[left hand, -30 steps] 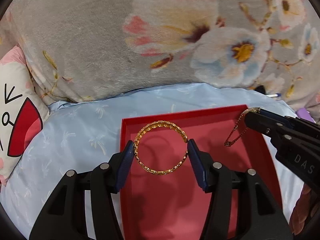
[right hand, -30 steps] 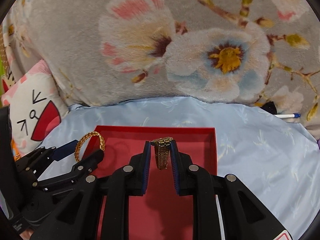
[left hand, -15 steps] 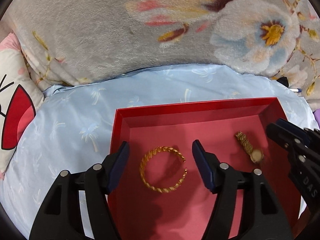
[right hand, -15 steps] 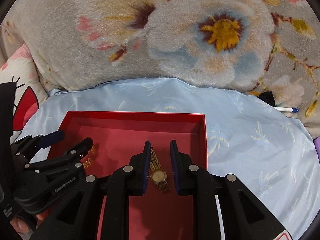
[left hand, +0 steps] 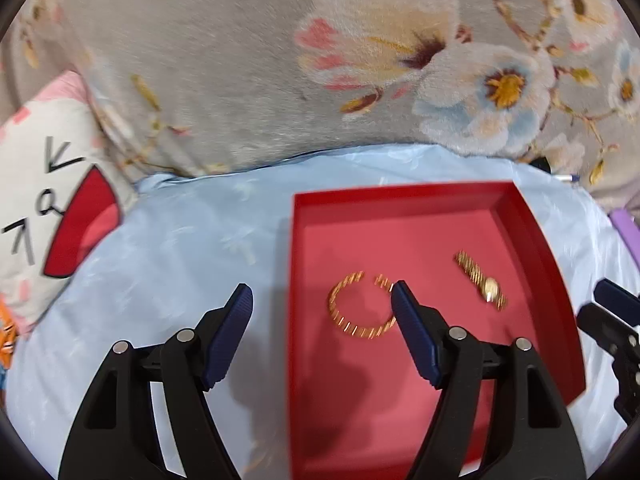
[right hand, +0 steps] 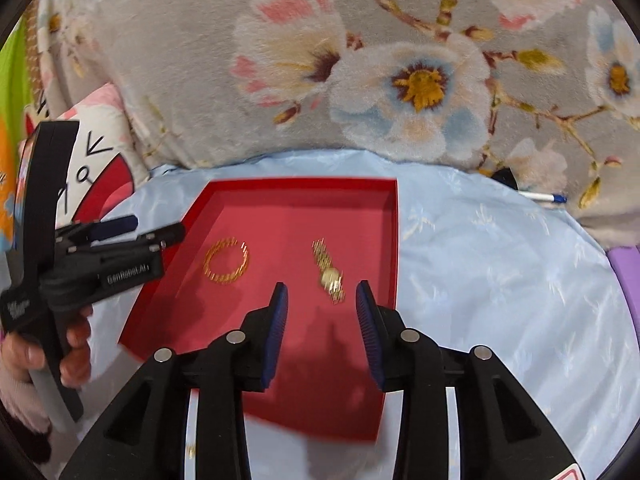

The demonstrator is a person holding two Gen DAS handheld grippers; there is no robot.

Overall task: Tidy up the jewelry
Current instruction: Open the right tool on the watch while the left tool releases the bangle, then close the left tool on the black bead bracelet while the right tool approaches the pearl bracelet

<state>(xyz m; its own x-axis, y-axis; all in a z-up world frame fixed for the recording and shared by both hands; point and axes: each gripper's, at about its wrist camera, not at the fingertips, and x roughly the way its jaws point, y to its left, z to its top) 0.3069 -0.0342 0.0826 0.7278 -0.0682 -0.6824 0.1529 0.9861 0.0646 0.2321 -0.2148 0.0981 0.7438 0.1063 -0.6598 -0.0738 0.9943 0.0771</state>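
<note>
Red tray (left hand: 532, 232): matt card or plastic, smooth. Bracelet (left hand: 360, 312) and watch (left hand: 482, 284): bright gold-toned metal, ribbed. Blue cover (right hand: 500, 264): satin sheen, slightly creased. Floral blanket (right hand: 240, 92), upper frame: plush, matt. Tool pads (right hand: 370, 320): ridged blue; tool bodies: smooth black plastic

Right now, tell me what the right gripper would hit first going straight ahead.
Probably the gold watch, lying in the red tray just ahead of the opening, empty fingers; depth is uncertain.

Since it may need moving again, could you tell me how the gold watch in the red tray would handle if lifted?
The gold watch has a fine link band, so it would probably droop. It looks small, likely light, and may slide on the red tray.
</note>
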